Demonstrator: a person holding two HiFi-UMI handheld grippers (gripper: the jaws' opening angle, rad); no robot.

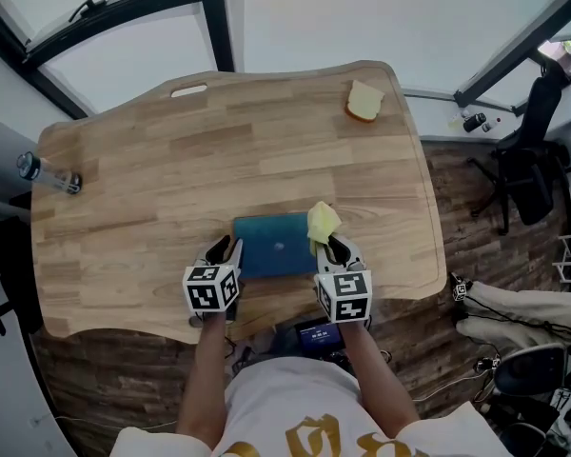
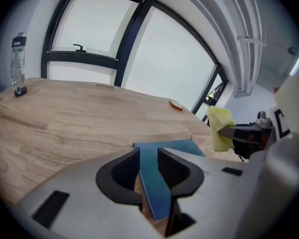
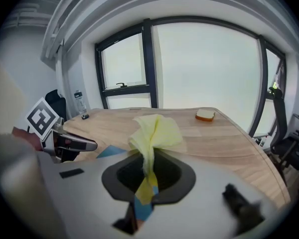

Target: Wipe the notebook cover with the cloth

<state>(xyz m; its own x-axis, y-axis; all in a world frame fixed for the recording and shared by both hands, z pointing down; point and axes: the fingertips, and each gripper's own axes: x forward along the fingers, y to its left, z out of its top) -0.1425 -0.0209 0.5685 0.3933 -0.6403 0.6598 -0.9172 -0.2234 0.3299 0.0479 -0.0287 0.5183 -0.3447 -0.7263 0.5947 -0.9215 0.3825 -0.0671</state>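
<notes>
The wooden desk (image 1: pixel 171 160) took up most of the room in front of the windows (image 3: pixel 204 68), its top bare but for a few things. A black chair (image 1: pixel 523 160) stood on the floor off its right end.

The blue notebook (image 1: pixel 274 246) lay shut and flat at the near edge, in the middle, right in front of the person. The left gripper (image 2: pixel 148 158) was at the notebook's left edge. Its jaws stood apart with that edge running between them, and they seemed to sit loose round it rather than pinch it, with a sliver of wood showing beside the cover. The right gripper (image 3: pixel 148 161) was at the notebook's right edge, its jaws closed on the yellow cloth (image 1: pixel 323 222). The cloth bunched up out of the jaws in a loose tuft over the notebook's far right corner, and the blue cover showed just under the jaws.

A clear bottle (image 1: pixel 48 174) lay at the far left edge of the desk, well apart from the rest. At the far right corner sat a small tan block (image 1: pixel 364 101), which looked like a sponge, though I could not be sure from here.
</notes>
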